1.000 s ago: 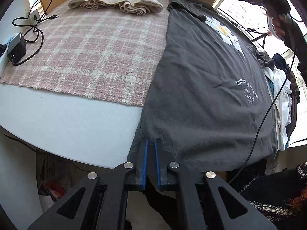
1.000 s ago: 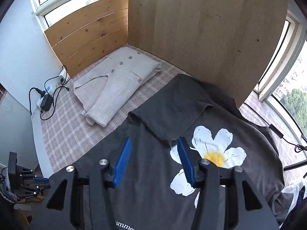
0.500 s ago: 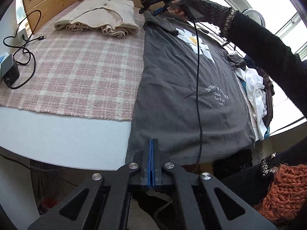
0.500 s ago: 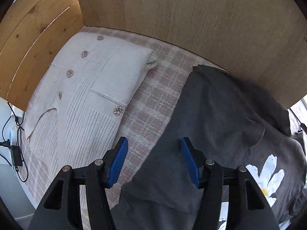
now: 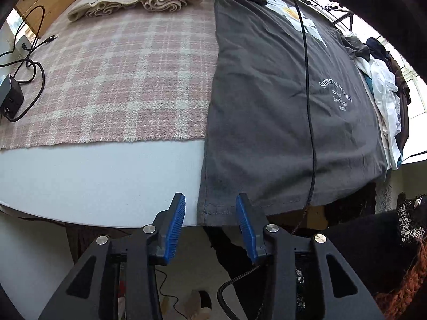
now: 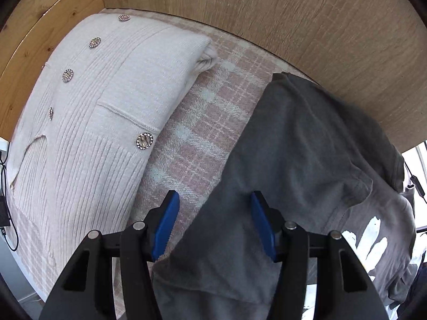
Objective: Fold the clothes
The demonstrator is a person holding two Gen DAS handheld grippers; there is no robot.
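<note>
A dark grey T-shirt (image 5: 280, 101) with a white daisy print lies flat on the table, its hem at the near edge. My left gripper (image 5: 210, 213) is open, its blue pads either side of the hem's left corner. My right gripper (image 6: 213, 213) is open, low over the shirt's left shoulder and folded sleeve (image 6: 293, 160) at the far end. It holds nothing.
A folded cream cardigan (image 6: 88, 112) with sparkly buttons lies on the pink plaid cloth (image 5: 120, 74), left of the shirt. Wooden panels (image 6: 267, 13) wall the far side. A charger and cables (image 5: 10, 96) sit at the left. A clothes pile (image 5: 384, 90) lies right. A black cable (image 5: 307, 93) crosses the shirt.
My left gripper was shut on the hem half a second ago and has opened. My right gripper has moved down and forward from over the daisy to the shirt's left shoulder.
</note>
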